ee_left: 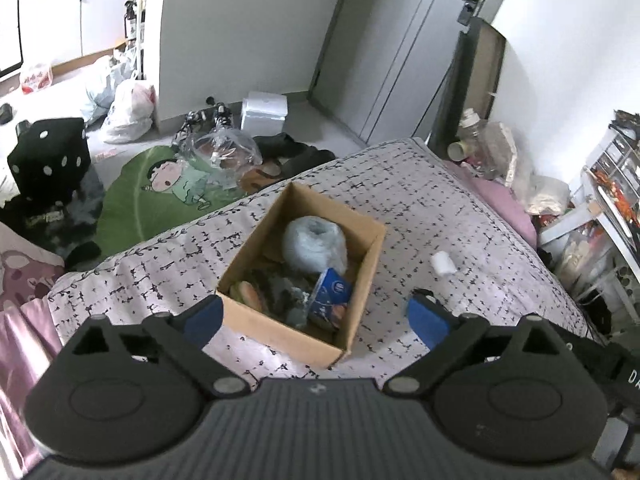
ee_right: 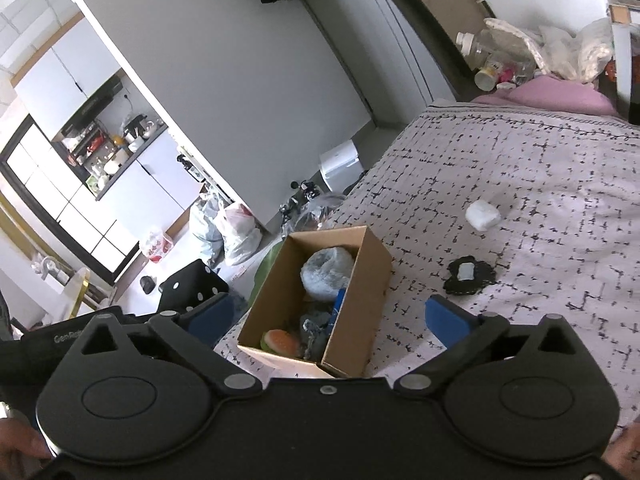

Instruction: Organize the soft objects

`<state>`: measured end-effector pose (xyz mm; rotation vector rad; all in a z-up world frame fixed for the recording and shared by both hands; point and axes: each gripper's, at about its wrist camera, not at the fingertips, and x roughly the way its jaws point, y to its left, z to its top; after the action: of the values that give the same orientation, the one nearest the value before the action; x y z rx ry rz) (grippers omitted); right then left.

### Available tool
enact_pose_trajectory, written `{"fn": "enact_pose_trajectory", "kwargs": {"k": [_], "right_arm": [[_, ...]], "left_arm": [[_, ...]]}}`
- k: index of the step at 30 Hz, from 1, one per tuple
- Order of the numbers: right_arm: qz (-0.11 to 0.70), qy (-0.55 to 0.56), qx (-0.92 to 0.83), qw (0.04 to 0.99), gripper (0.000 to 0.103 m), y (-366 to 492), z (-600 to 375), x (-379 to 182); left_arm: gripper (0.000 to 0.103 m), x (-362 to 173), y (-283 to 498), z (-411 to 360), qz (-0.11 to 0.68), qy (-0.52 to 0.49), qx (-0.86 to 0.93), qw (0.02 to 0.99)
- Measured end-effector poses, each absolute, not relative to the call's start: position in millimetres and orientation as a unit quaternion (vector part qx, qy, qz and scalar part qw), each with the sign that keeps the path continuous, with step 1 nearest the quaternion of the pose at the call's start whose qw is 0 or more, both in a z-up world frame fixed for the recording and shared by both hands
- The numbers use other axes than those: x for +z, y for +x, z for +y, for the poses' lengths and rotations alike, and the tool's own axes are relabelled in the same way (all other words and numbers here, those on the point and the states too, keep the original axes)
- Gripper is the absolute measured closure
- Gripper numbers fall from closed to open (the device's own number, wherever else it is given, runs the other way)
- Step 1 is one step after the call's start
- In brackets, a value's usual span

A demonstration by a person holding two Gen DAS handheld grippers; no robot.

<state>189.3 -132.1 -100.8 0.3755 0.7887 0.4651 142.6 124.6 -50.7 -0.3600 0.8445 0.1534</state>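
Both claws hover above the bed (ee_left: 440, 208), and both stand spread wide with nothing between their blue pads. My left claw (ee_left: 316, 318) looks straight down into the cardboard box (ee_left: 280, 326), which sits on the patterned bedspread near the bed's edge. Inside the box I see a clear bubble-wrap roll (ee_left: 314, 244) at the far end, a blue tissue pack (ee_left: 332, 296) leaning against the right wall, something dark and grey in the middle that I can't make out, and a green-and-orange plush piece (ee_left: 250, 294) in the near left corner.

My right claw (ee_right: 328, 318) sees the same box (ee_right: 360, 292) from a tilted angle, just ahead of its left finger. To the right of the box, on the bedspread, lies a flat black soft item (ee_right: 470, 278) with a small pale patch on top. It's apart from the box. Farther out on the bed rests a small white bundle (ee_right: 483, 215), well apart from both. In the left view that white bundle (ee_left: 443, 263) lies just beyond my right-hand pad (ee_left: 428, 322).

Off the bed, a green cartoon rug (ee_left: 160, 192) covers the floor.
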Motion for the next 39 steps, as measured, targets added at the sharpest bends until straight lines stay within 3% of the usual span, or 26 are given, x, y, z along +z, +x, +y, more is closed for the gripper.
{"fn": "enact_pose_trajectory", "kwargs": {"k": [30,39], "right_arm": [[0.329,0.177,0.189,0.908,0.000,135.6,-244.9,-53.5],[0.334,0.184,0.183,0.906,0.000,129.2,-270.3,-60.6]], "left_arm": [[0.000,17.7,88.3,46.6,0.349,-0.179,0.057,0.918],[0.000,13.2,80.0,26.2,0.350,-0.169,0.052,0.920]]}}
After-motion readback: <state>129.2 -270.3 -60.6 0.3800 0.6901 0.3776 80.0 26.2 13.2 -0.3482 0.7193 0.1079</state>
